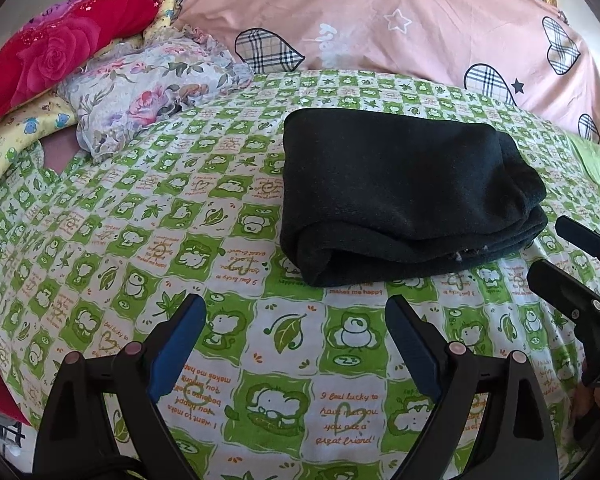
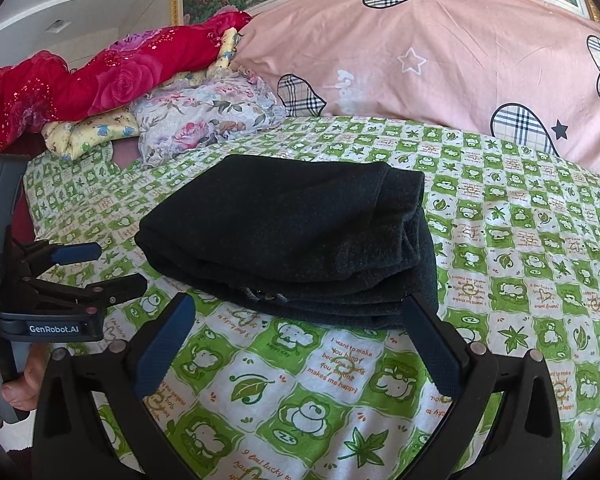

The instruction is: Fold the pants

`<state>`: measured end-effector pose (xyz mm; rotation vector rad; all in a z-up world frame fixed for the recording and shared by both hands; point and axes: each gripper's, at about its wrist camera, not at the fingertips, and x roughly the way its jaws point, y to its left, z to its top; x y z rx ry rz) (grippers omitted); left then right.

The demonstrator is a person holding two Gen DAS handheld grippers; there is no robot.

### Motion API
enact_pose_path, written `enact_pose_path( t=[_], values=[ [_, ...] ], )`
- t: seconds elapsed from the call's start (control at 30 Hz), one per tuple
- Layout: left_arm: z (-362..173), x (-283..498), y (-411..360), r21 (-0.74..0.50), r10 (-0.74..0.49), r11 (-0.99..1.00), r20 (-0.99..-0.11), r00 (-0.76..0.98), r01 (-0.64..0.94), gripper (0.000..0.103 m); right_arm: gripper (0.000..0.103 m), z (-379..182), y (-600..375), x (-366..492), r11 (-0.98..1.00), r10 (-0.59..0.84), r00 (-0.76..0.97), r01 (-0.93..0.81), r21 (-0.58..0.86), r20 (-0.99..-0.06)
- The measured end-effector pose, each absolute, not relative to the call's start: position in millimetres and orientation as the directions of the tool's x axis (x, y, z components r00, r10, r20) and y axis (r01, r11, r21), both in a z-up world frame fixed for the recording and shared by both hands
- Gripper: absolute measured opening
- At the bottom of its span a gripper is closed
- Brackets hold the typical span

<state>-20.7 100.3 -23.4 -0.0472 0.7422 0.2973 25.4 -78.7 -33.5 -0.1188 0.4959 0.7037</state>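
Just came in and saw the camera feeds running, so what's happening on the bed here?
A person holds a two-finger gripper in each hand and is folding pants. The dark pants already lie in a compact folded bundle on the green patterned sheet. The left gripper and right gripper are both open, hovering just short of the bundle and gripping nothing. Pillows and a pink duvet sit behind.
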Motion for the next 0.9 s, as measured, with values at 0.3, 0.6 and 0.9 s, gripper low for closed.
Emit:
enact_pose_path(
  t=[0.3, 0.6, 0.9],
  values=[
    [-22.9, -21.0, 95.9, 0.061, 0.243, 0.960, -0.666, 0.705, -0.272, 0.094, 0.103, -33.6, -78.1, 25.2, 0.761, 0.590, 0.652, -0.646, 0.060, -0.477],
    [-22.2, -20.5, 95.1, 0.063, 0.240, 0.962, -0.661, 0.711, -0.266, 0.094, 0.103, -34.3, -77.7, 25.2, 0.761, 0.590, 0.651, -0.646, 0.060, -0.478],
    [-20.7, -20.3, 93.6, 0.065, 0.237, 0.964, -0.658, 0.715, -0.259, 0.094, 0.103, -34.6, -77.5, 25.2, 0.761, 0.591, 0.650, -0.646, 0.062, -0.477]
  ],
)
